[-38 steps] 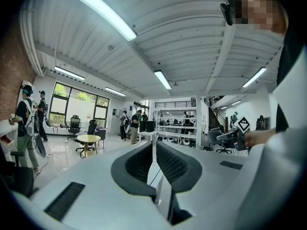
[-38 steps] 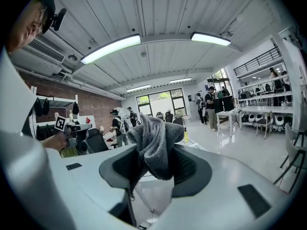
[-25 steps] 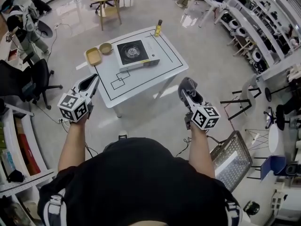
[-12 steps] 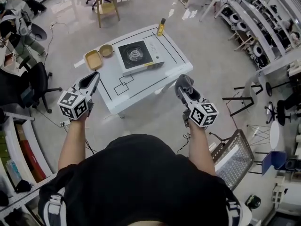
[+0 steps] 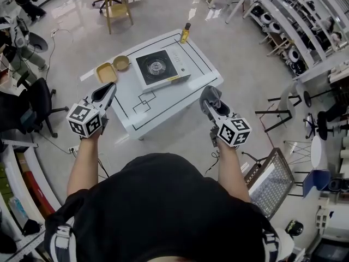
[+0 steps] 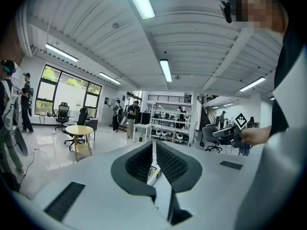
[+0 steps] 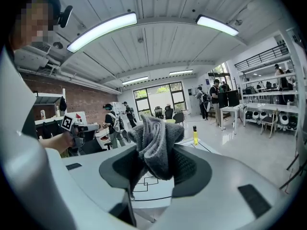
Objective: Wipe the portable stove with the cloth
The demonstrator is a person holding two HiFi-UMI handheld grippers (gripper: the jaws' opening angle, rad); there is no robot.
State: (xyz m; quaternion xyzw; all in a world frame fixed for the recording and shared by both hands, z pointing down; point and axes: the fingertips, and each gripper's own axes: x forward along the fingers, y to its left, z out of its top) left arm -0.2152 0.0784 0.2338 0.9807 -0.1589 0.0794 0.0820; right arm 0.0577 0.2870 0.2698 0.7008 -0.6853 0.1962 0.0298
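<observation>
Head view: the square-bodied silver portable stove with its black burner top (image 5: 160,68) sits mid-top on the white table marked with black lines (image 5: 180,94). Its long axis runs close to 9-to-3, with the right end tipped slightly up. From the right gripper (image 5: 214,107) the stove lies at about 10 o'clock, across the table's near right edge. From the left gripper (image 5: 110,87) it lies at about 2 o'clock. Both look roughly equally near, so the one carrying the crumpled grey cloth (image 5: 208,95), the right, is the one whose reach matters. A small yellow bottle (image 5: 185,33) stands at the table's 12 o'clock corner, well apart from the stove. Left gripper view: jaws pressed together with nothing between them, left gripper (image 6: 153,146) aimed over the table. Right gripper view: jaws pinching the cloth (image 7: 153,143), which bunches up above the pads of the right gripper (image 7: 156,163). The lined tabletop (image 7: 153,191) lies just beyond, not yet touched. Against the earlier frame: the table fills more of the head view and its near edge sits closer to both grippers. The grip on the cloth and the empty, closed left jaws look unchanged. Wiping, I judge, has not begun.
</observation>
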